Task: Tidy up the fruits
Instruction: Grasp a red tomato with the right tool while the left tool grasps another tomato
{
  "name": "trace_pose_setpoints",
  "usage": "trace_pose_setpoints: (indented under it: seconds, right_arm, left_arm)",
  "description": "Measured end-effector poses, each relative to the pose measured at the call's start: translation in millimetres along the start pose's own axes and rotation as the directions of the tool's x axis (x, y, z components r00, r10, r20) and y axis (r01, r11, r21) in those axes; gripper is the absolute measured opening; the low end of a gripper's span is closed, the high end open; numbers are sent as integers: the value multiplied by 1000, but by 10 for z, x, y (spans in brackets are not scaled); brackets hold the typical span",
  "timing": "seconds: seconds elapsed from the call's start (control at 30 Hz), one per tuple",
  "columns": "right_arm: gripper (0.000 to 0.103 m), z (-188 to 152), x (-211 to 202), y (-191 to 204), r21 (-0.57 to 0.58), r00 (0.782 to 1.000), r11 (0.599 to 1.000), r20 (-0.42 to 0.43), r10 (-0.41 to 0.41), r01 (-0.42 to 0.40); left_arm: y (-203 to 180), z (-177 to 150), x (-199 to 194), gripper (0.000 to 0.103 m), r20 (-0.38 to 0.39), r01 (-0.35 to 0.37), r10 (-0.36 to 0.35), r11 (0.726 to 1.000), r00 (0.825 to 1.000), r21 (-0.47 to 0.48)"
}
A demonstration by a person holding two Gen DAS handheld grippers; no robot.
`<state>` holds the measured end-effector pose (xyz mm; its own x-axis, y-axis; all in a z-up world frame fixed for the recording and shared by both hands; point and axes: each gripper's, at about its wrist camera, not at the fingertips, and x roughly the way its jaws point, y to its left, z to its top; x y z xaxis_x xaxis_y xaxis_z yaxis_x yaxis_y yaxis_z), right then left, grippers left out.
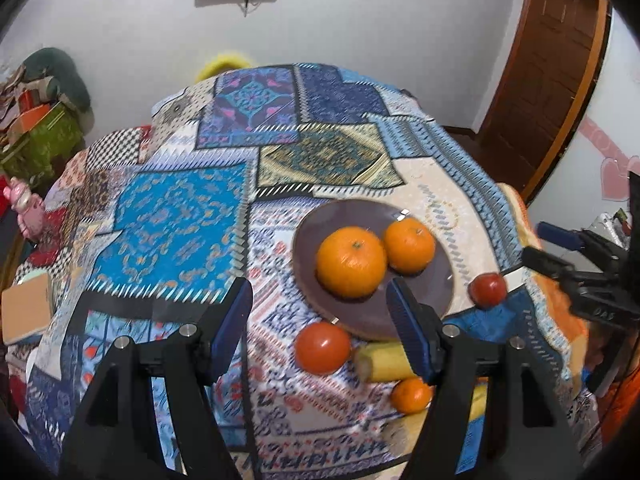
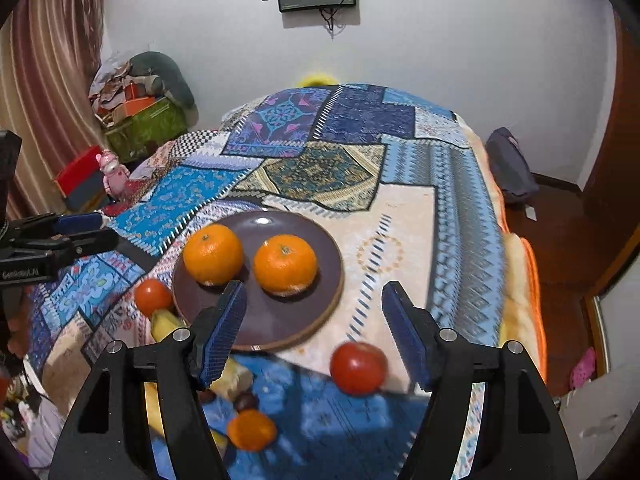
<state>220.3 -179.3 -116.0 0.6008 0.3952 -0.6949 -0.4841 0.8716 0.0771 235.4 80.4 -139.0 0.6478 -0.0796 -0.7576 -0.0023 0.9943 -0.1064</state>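
A brown plate (image 1: 440, 292) (image 2: 280, 320) on the patchwork tablecloth holds two oranges (image 1: 351, 262) (image 1: 409, 244) (image 2: 213, 254) (image 2: 285, 263). Near its front edge lie a red tomato (image 1: 322, 347) (image 2: 153, 297), a banana (image 1: 380, 362) (image 2: 164, 326) and a small orange (image 1: 411, 395) (image 2: 251, 429). A second tomato (image 1: 488, 289) (image 2: 358, 367) lies right of the plate. My left gripper (image 1: 320, 320) is open and empty above the first tomato. My right gripper (image 2: 314, 328) is open and empty above the plate's front edge and the second tomato.
A second banana piece (image 2: 234, 380) and a dark fruit (image 2: 245, 401) lie near the table's front. A book (image 1: 26, 306) lies at the left edge. A pink toy (image 2: 114, 174), boxes and cushions sit beyond the table's left side.
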Motion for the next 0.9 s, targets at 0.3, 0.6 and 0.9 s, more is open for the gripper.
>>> trace_pose_setpoints:
  seconds: [0.3,0.6,0.9]
  right_arm:
    - [67,-365,97,-172,38,996,999,-80,-33,36]
    - [67,-567,284,-327,96,990,995,-137,-28,41]
    - [67,-595,471,-365,130,986,991,-167,20,2]
  left_arm:
    - [165,-387,255,69,-95,-23,18,999,995,-47]
    - [45,-488,515,69,-140,19,-27,998,990,-54]
    - [-49,-453,647,63,-150,53,-58,998,987,-36]
